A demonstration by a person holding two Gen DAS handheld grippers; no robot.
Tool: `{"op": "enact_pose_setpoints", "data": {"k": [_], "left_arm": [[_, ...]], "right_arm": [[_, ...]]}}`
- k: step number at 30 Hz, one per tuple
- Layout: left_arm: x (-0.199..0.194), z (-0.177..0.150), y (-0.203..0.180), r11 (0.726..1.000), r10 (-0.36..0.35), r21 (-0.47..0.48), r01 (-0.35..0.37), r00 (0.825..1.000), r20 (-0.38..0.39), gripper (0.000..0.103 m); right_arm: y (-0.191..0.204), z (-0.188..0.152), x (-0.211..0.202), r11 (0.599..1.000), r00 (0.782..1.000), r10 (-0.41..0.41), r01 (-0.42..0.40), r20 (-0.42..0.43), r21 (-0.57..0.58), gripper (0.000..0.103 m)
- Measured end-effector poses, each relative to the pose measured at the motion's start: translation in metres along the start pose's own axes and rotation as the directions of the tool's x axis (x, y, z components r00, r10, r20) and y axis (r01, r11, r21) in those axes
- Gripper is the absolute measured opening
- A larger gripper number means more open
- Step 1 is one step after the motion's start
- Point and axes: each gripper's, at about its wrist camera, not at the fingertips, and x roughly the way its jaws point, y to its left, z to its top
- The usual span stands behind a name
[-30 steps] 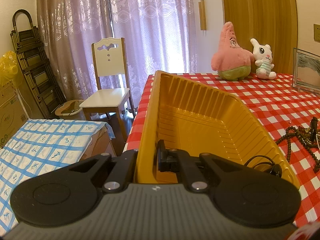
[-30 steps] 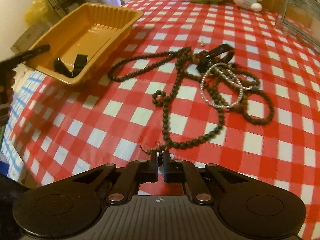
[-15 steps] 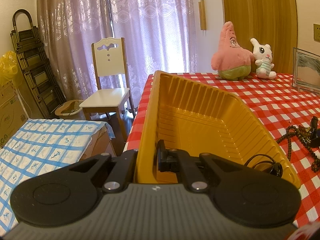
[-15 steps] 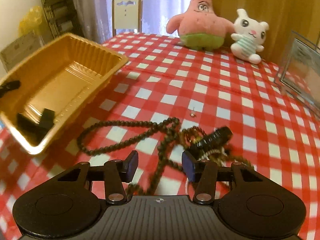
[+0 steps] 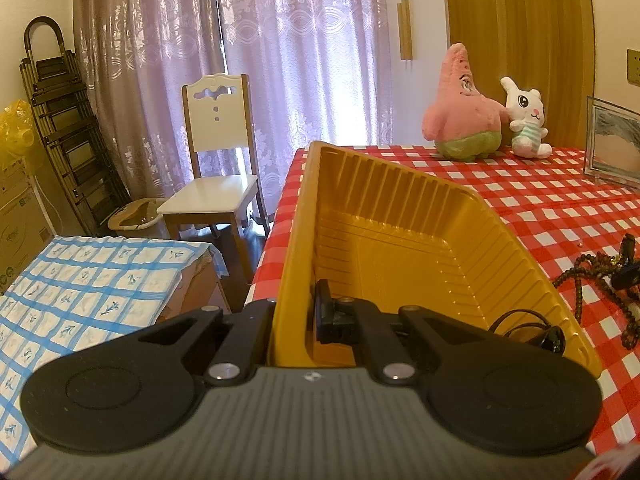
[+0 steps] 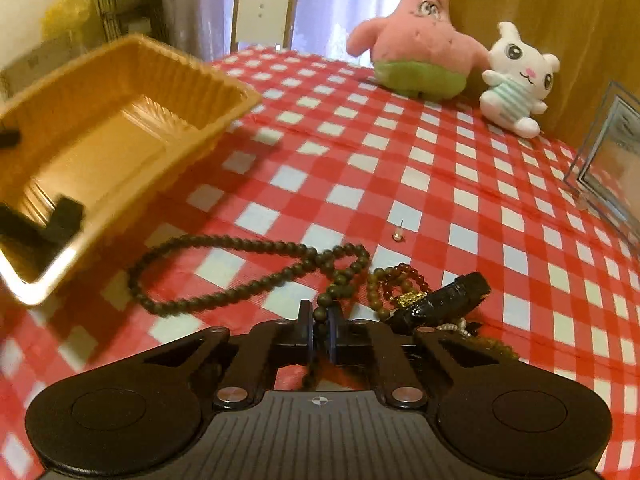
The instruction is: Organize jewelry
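Observation:
A yellow plastic tray (image 5: 400, 208) stands at the left edge of the red-checked table. My left gripper (image 5: 298, 312) is shut on its near wall, one finger inside and one outside. A black corded piece (image 5: 532, 330) lies in the tray's near corner. In the right wrist view, a long dark bead necklace (image 6: 240, 244) loops across the cloth. My right gripper (image 6: 320, 320) has closed on one strand, with beads pinched between the pads. Right beside it lie a red bead bracelet (image 6: 400, 276), a black bangle (image 6: 448, 296) and a pearl strand (image 6: 452, 326). A tiny stud (image 6: 398, 235) lies farther back.
A pink star plush (image 6: 416, 52) and a white rabbit plush (image 6: 516, 80) sit at the table's far side. A clear photo frame (image 6: 608, 168) stands at the right. Left of the table are a white chair (image 5: 216, 184) and a blue-checked cover (image 5: 80, 280).
The right gripper moved forward to the jewelry pile, opened, then shut on the dark bead strand. The left gripper and the tray have not moved.

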Motion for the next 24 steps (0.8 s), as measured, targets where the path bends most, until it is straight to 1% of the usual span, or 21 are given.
{"op": "enact_pose_setpoints", "data": {"k": [2, 4, 10, 16, 24], "left_arm": [[0.000, 0.001, -0.001, 1.000, -0.003, 0.003, 0.003, 1.000, 0.003, 0.004], [0.001, 0.002, -0.001, 1.000, -0.006, 0.006, 0.006, 1.000, 0.006, 0.004], [0.002, 0.004, 0.000, 1.000, -0.018, 0.009, 0.018, 1.000, 0.018, 0.004], [0.001, 0.004, 0.001, 0.999, -0.029, 0.017, 0.028, 0.999, 0.027, 0.004], [0.001, 0.005, 0.002, 0.999, -0.040, 0.034, 0.039, 0.999, 0.031, 0.003]], "right_arm": [[-0.005, 0.007, -0.022, 0.997, 0.999, 0.042, -0.044, 0.033, 0.061, 0.007], [-0.009, 0.017, -0.047, 0.993, 0.994, 0.074, -0.081, 0.074, 0.091, 0.007], [-0.012, 0.054, -0.121, 0.986, 0.974, 0.123, -0.142, 0.190, 0.092, 0.007], [-0.008, 0.089, -0.179, 0.985, 0.955, 0.144, -0.164, 0.258, 0.058, 0.007], [0.001, 0.138, -0.242, 0.991, 0.932, 0.135, -0.129, 0.336, -0.040, 0.007]]}}
